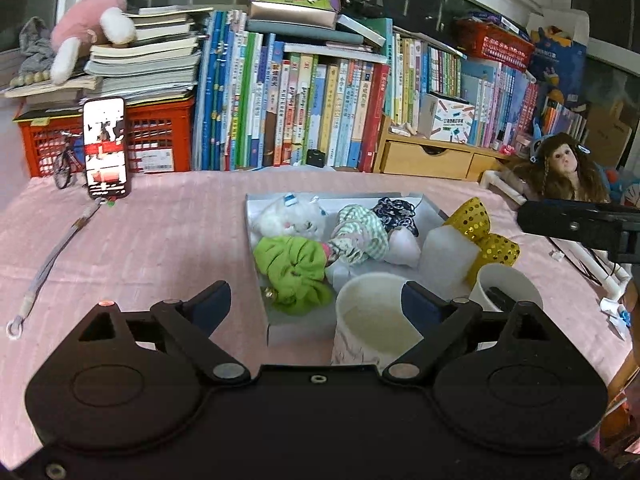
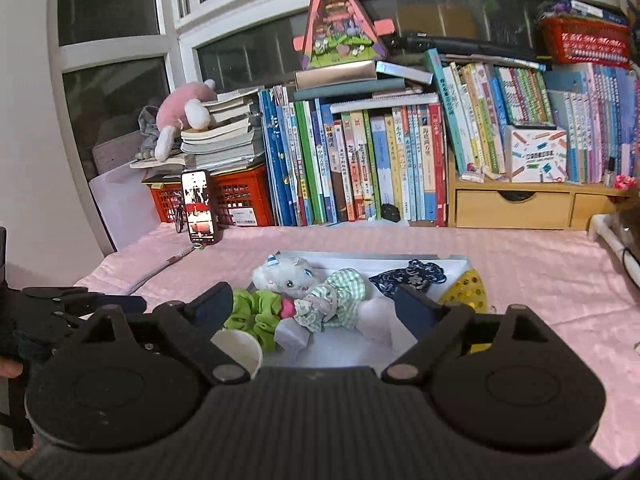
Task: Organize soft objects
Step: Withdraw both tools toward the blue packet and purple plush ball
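Toys and soft bits sit in the white box (image 1: pixel 256 264) in the middle of the pink cloth (image 1: pixel 140 248) — a white plush cat (image 1: pixel 288 218) at the far left, a green scrunchie (image 1: pixel 296 276) near it, a checked cloth doll (image 1: pixel 360 236) in the middle and a dark blue patterned pouch (image 1: pixel 394 210) at the far right. A gold sequin bow (image 1: pixel 486 236) lies just outside the box on the right, next to a white foam block (image 1: pixel 448 256). Two cups (image 1: pixel 372 320) stand near the box. The left gripper (image 1: pixel 316 300) is wide open and holds nothing. The right gripper (image 2: pixel 312 304) is wide open too, with nothing in it. I think most things are put away — next, one hand could reach right, close on the bow and lift it into the box
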Tool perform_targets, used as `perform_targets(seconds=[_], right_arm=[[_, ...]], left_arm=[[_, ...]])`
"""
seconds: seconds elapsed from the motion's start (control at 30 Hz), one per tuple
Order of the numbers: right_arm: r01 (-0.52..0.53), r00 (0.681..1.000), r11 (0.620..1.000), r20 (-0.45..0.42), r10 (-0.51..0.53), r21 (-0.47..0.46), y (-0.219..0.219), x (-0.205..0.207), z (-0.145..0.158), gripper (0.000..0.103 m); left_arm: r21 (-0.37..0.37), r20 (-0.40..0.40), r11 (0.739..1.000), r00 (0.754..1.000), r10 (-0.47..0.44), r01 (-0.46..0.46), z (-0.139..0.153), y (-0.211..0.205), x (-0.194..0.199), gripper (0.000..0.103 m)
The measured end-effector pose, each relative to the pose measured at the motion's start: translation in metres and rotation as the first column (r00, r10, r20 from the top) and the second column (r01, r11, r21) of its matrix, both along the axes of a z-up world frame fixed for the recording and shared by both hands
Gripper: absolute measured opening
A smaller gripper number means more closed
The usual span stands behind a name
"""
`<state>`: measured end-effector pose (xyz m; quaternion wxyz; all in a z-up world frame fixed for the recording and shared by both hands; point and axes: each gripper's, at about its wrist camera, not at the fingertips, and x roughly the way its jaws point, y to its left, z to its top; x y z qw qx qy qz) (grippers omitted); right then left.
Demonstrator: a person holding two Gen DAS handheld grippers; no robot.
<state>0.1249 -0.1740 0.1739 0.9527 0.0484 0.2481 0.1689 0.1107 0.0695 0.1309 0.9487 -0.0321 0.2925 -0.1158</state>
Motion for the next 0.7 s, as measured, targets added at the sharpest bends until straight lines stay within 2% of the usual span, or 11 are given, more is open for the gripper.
perform_targets(seconds=[0.3,0.47,0.53,0.7], right_arm=[[0.037,0.996,0.997,0.083,-0.031,-0.062,-0.016,-0.042,-0.014,0.101],[0.053,0.993,0.996,0.107,-0.046,-0.065,-0.027,-0.059,-0.023,0.103],[0.062,0.992,0.996,0.115,-0.055,-0.061,-0.031,-0.065,-0.028,0.103],[0.101,0.987,0.994,0.129,-0.094,-0.049,-0.044,-0.074,-0.041,0.103]], left_arm=[[-0.001,0.064,0.999,0.997,0.054,-0.054,-0.021,0.015,-0.045,0.093],[0.040,0.098,0.996,0.992,0.078,-0.082,-0.038,0.019,-0.069,0.094],[0.051,0.103,0.994,0.991,0.090,-0.095,-0.045,0.021,-0.076,0.097],[0.100,0.135,0.984,0.982,0.134,-0.148,-0.061,0.024,-0.084,0.098]])
